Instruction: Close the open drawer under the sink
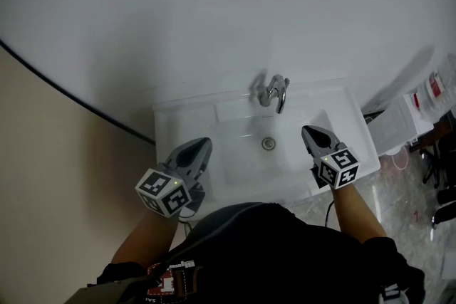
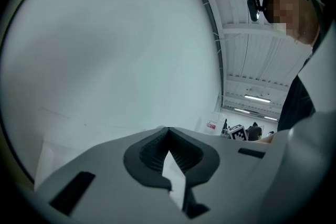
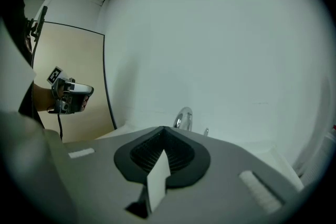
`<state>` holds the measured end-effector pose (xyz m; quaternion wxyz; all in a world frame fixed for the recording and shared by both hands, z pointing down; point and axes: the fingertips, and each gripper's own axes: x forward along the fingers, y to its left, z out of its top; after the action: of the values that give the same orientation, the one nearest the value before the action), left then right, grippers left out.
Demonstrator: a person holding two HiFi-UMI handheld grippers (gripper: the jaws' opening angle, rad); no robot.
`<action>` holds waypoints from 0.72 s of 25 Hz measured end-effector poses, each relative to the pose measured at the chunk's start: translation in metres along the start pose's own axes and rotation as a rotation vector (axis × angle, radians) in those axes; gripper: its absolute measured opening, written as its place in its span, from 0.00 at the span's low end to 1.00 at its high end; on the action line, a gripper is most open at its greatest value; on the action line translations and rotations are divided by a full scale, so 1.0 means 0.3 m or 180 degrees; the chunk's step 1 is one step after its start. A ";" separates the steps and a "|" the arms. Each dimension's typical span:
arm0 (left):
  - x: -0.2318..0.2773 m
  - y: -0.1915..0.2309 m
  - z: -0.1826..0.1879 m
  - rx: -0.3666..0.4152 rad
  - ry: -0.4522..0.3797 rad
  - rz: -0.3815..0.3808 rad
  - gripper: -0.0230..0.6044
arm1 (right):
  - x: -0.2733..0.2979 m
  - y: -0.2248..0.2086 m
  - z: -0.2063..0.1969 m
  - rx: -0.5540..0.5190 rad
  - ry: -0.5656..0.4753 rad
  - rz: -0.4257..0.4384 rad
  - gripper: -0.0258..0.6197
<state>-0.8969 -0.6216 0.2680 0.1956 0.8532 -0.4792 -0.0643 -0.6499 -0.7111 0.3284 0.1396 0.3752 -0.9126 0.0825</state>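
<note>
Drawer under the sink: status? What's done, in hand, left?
Done: cannot confirm. No view shows the drawer; the head view stops at the sink and the person's body. In hand: nothing. The left gripper and right gripper hover over the sink, jaws together, empty. Left: look below the sink and push the drawer in if it is open.

White sink (image 1: 187,119) w/ chrome tap (image 1: 274,93), L claw (image 1: 204,147) & R claw (image 1: 308,131) over it, both prob. shut

Near rim of the sink (image 1: 178,126) behind the person's dark torso (image 1: 271,245).
</note>
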 end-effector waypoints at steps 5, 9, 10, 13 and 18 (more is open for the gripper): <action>-0.108 0.081 0.019 -0.0026 -0.0052 0.0183 0.02 | 0.078 0.099 0.063 -0.0007 -0.0085 0.0190 0.04; -0.124 0.080 0.015 -0.0021 -0.0135 0.0401 0.02 | 0.097 0.106 0.086 -0.0079 -0.0105 0.0444 0.04; -0.117 0.072 0.014 -0.0010 -0.0173 0.0456 0.02 | 0.096 0.094 0.090 -0.0082 -0.0114 0.0513 0.04; -0.098 0.038 0.011 -0.0067 -0.0347 0.0685 0.02 | 0.083 0.031 0.097 0.0046 -0.0094 0.0707 0.04; -0.059 -0.052 0.020 -0.0078 -0.0515 0.0919 0.02 | 0.054 -0.080 0.122 0.0355 -0.0100 0.0908 0.04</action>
<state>-0.8957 -0.6011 0.2549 0.1739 0.7651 -0.6102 -0.1098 -0.6510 -0.7479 0.3000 0.0911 0.2502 -0.9528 0.1461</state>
